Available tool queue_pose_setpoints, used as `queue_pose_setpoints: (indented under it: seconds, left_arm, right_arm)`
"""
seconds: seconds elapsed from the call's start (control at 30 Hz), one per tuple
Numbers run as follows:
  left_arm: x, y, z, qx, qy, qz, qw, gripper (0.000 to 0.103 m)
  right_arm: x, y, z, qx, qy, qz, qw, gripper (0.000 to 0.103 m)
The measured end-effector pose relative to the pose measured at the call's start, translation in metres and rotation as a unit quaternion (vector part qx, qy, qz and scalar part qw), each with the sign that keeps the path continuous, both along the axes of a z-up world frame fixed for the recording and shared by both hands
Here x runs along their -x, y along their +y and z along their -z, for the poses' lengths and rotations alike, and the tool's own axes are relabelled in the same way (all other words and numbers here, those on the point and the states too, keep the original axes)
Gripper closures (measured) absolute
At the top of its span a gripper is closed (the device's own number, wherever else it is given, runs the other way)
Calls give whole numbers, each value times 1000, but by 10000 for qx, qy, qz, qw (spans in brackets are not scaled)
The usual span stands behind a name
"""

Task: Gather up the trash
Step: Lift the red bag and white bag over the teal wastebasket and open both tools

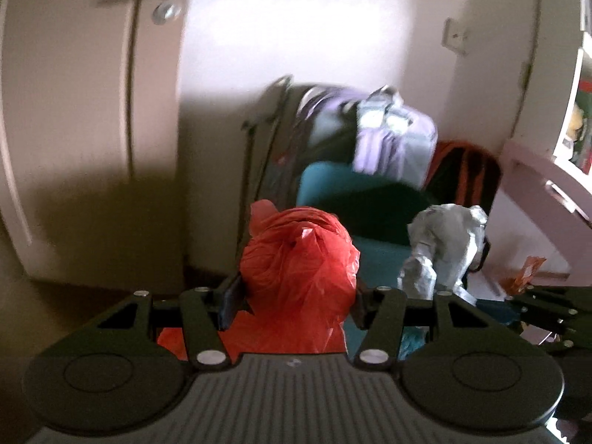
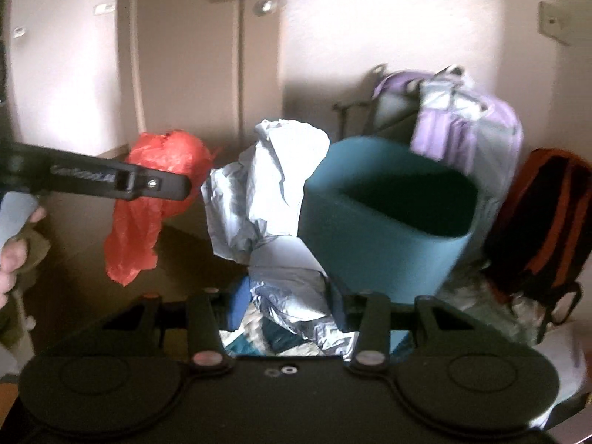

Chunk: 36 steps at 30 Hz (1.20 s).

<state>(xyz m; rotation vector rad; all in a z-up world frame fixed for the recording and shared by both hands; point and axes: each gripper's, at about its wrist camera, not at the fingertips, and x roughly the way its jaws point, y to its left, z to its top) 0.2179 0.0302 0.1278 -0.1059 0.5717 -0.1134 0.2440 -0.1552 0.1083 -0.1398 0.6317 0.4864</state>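
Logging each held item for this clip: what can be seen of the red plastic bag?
The red plastic bag is thin, crinkled, slightly glossy film, bunched into a rounded wad at the top with a loose tail hanging below. The left tongs are closed on it at about mid-height, lifted in the air. It hangs left of the pale crumpled bag and short of the teal bin, touching neither as far as the views show.

Upper left of my frame stood a closed door (image 1: pixel 92 111); a lilac backpack (image 2: pixel 477 129) and orange-black backpack (image 2: pixel 544 218) leaned right.
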Motion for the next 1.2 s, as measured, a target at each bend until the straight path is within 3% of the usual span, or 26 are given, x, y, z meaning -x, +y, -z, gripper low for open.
queue_pose_setpoints:
  seconds: [0.27, 0.53, 0.77, 1.2]
  left_arm:
    - [-49, -51, -50, -11, -347, 174, 9992, 47]
    - [-106, -84, -65, -125, -419, 186, 9989, 47]
    - [-161, -105, -48, -83, -193, 213, 9996, 47]
    - [-229, -118, 29, -257, 627, 325, 9972, 46]
  right_arm:
    - [-48, -26, -26, 88, -286, 415, 9987, 60]
    - [-78, -36, -31, 362, -349, 541, 9973, 60]
    - [-114, -40, -14, 413, -154, 581, 9973, 60]
    - [-160, -28, 31, 671, 276, 259, 9970, 62]
